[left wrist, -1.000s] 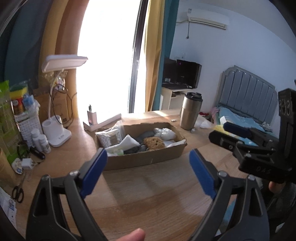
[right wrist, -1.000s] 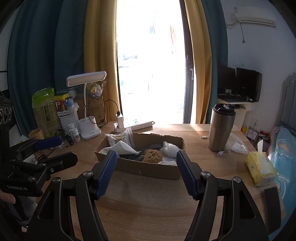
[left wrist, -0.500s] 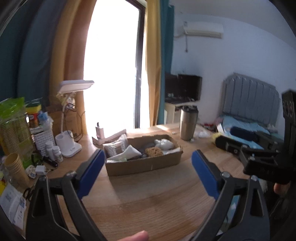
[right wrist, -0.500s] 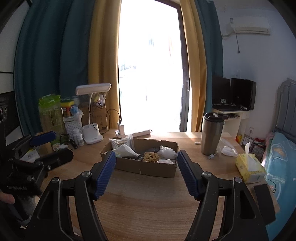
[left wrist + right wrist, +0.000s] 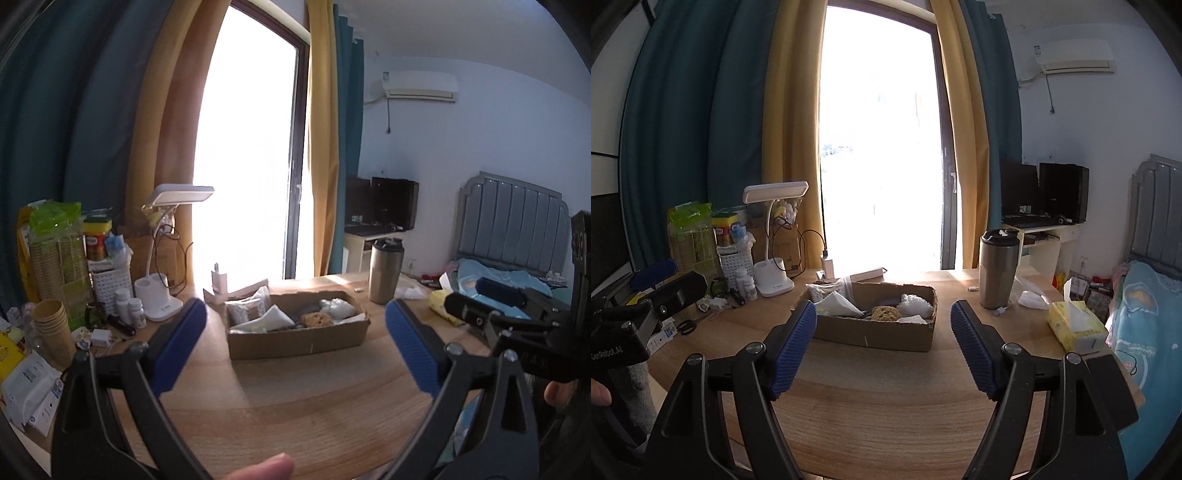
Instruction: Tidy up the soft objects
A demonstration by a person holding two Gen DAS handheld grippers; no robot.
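Note:
A shallow cardboard box (image 5: 299, 338) (image 5: 886, 334) stands in the middle of the wooden desk. It holds soft things: a brown sponge (image 5: 317, 318) (image 5: 885, 312), a white fluffy wad (image 5: 336, 305) (image 5: 916, 303), a folded white cloth (image 5: 275, 317) (image 5: 836, 303) and a patterned pouch (image 5: 242, 309). My left gripper (image 5: 295, 339) is open and empty, held back from the box above the desk. My right gripper (image 5: 882, 338) is open and empty, also short of the box. Each gripper shows in the other's view, the right one (image 5: 509, 314) and the left one (image 5: 653, 291).
A steel tumbler (image 5: 386, 271) (image 5: 999, 267) stands right of the box. A yellow tissue pack (image 5: 1075, 325) lies near the right edge. A white desk lamp (image 5: 162, 291) (image 5: 774, 275), bottles, paper cups (image 5: 51, 325) and a basket crowd the left. A bed (image 5: 1145, 314) lies to the right.
Both grippers have pulled back and lifted away from the box, which now looks smaller and farther. Both stay open and empty.

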